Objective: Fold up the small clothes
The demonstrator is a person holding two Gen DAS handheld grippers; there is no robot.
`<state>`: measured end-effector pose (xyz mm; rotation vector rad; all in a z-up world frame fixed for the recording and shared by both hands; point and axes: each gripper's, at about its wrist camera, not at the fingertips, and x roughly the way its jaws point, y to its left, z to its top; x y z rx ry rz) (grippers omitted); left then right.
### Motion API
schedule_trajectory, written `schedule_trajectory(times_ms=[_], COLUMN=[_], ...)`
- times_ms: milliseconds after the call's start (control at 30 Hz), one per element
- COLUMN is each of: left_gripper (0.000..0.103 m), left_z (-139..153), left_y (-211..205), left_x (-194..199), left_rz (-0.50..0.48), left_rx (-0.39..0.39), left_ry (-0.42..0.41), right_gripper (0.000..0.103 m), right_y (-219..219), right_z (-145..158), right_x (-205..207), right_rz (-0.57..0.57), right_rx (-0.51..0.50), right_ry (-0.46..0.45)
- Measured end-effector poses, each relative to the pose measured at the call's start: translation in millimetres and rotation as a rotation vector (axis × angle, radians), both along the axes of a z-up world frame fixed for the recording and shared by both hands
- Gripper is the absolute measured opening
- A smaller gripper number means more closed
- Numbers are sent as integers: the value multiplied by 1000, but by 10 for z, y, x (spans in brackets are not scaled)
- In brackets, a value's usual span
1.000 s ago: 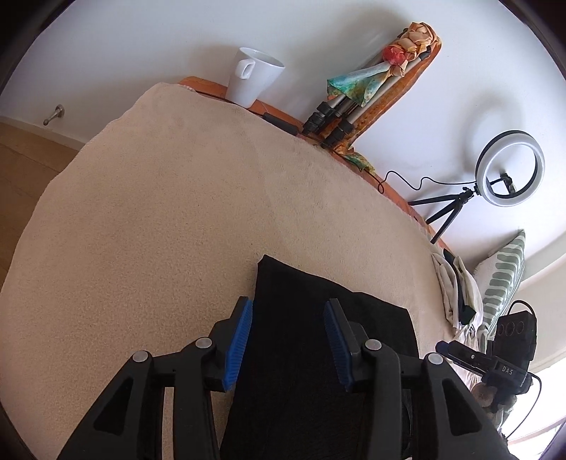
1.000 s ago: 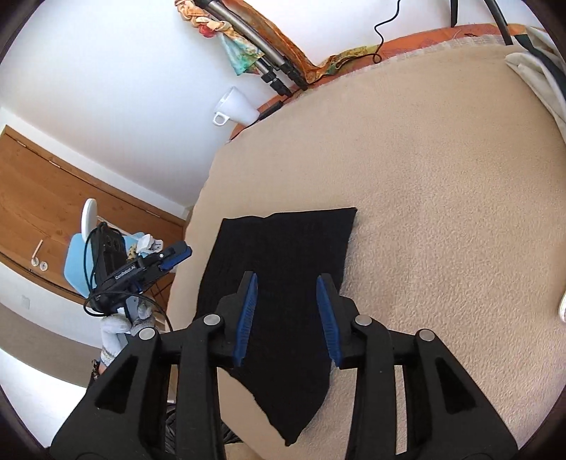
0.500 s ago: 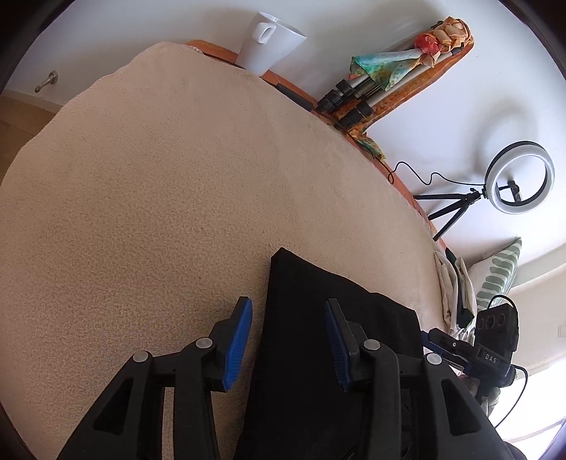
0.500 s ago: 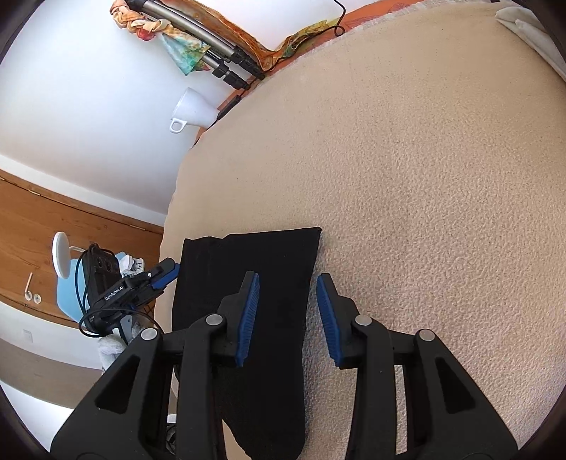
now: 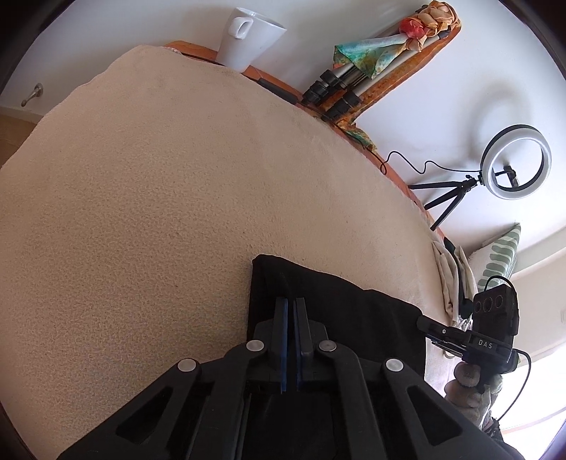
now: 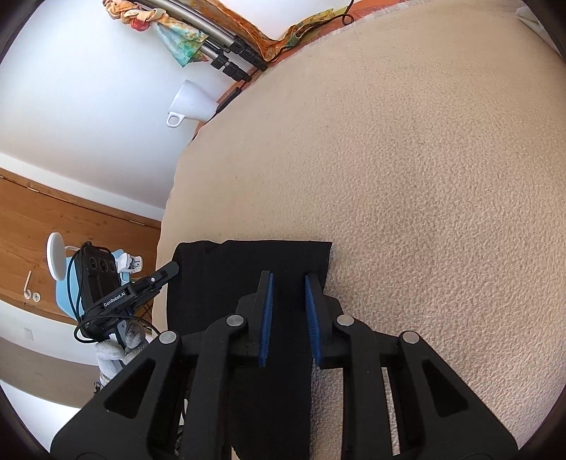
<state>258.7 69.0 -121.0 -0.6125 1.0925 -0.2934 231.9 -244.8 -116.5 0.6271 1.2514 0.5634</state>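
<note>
A small black garment (image 5: 346, 304) lies flat near the front edge of a beige fleece-covered table (image 5: 159, 198). My left gripper (image 5: 290, 304) is shut on the garment near its far left corner. In the right wrist view the same black garment (image 6: 247, 269) lies under my right gripper (image 6: 288, 283), whose blue pads are partly open and straddle the cloth close to its far right corner. The right gripper also shows in the left wrist view (image 5: 474, 336), and the left gripper in the right wrist view (image 6: 120, 283).
A white mug (image 5: 247, 33) stands at the table's far edge beside folded tripods wrapped in colourful cloth (image 5: 368, 60). A ring light on a small tripod (image 5: 513, 162) and a pile of pale clothes (image 5: 452, 269) sit at the right. A wooden door (image 6: 53, 226) is at left.
My left gripper has closed on the black garment near its corner. My right gripper has moved down over the other corner and narrowed a little but stays open.
</note>
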Motion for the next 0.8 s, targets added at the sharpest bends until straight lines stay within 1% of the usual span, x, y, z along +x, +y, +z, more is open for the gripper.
schedule_trajectory(times_ms=[33,133,200,267,367,500,567,633,667,700,733,767,800], left_gripper=[0,0,0,0,0,0,0,0,5,6,7,7,7], left_z=[4,35,58,76,43,-21,-62,-45,-11,42,106,163,203], left_y=[5,60,105,132,165,150,137,134,155,177,185,170,136], left_x=[3,0,2,12,55,110,133,134,127,110,91,75,69], left_rz=[6,25,41,55,72,81,79,104,120,134,139,130,106], left_rx=[2,-21,-33,-17,-22,11,25,95,118,128,137,141,127], left_ry=[-3,-19,-31,-46,-44,-41,-28,-18,-25,-48,-75,-100,-123], right_gripper=[8,4,3,3,3,3,3,3,3,3,3,3,3], right_y=[2,-11,-28,-43,-67,-55,-37,-37,-53,-72,-82,-80,-60], right_z=[-4,19,60,89,99,69,50,27,22,50,111,186,262], right_x=[2,16,30,58,93,135,155,172,181,181,172,160,146], right_rz=[2,-12,-26,-34,-46,-50,-50,-65,-84,-100,-112,-110,-96], right_rx=[6,16,14,8,3,-5,-35,-92,-129,-169,-202,-212,-205], right_ry=[0,-17,-37,-45,-56,-54,-51,-40,-27,-35,-65,-98,-129])
